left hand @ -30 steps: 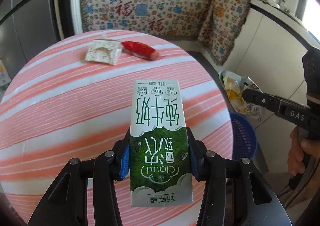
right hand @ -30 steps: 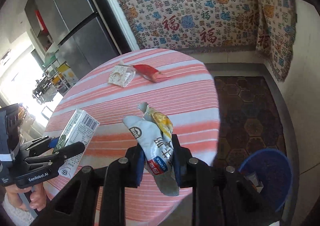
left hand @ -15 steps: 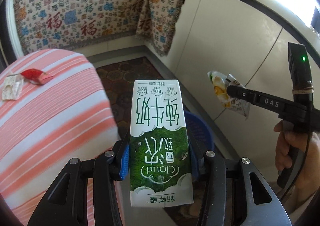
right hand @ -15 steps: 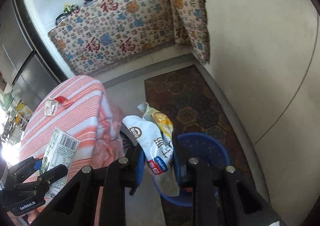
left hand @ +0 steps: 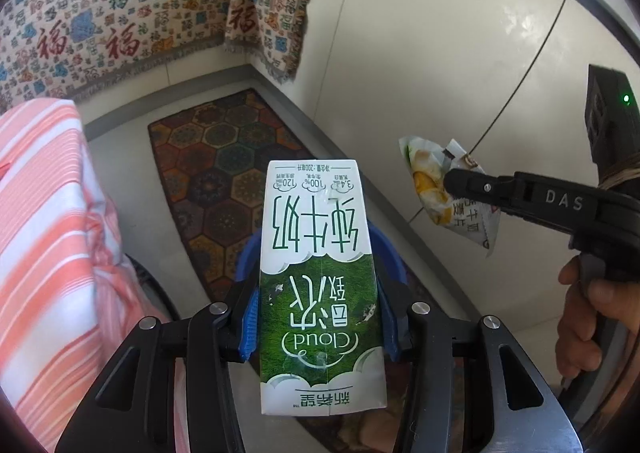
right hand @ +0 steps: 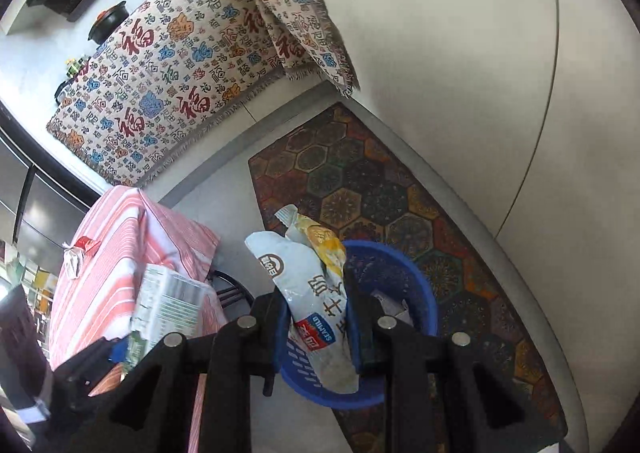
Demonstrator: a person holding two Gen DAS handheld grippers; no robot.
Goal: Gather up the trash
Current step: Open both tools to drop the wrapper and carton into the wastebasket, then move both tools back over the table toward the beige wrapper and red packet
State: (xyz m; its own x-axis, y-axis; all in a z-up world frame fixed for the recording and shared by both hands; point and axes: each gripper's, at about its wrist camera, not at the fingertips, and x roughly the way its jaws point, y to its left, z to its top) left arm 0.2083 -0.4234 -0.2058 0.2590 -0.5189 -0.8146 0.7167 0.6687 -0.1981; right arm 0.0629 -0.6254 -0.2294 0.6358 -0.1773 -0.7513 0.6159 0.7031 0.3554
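My left gripper (left hand: 318, 317) is shut on a green and white milk carton (left hand: 318, 277), held upright over the blue trash basket (left hand: 390, 257) on the floor. My right gripper (right hand: 318, 317) is shut on a crumpled white and yellow snack wrapper (right hand: 316, 293), held above the blue basket (right hand: 400, 277). The right gripper and wrapper (left hand: 444, 189) also show at the right of the left wrist view. The carton (right hand: 168, 301) shows at the left of the right wrist view. A red wrapper (right hand: 86, 243) and a white wrapper (right hand: 72, 261) lie on the striped table.
The round table with a pink striped cloth (left hand: 44, 237) is to the left. A patterned mat (right hand: 360, 189) lies under the basket. White cabinet fronts (left hand: 440, 53) stand to the right, with patterned cloth (left hand: 100, 25) hanging behind.
Both grippers have swung from over the table to the right and down over the blue basket, each still holding its item.
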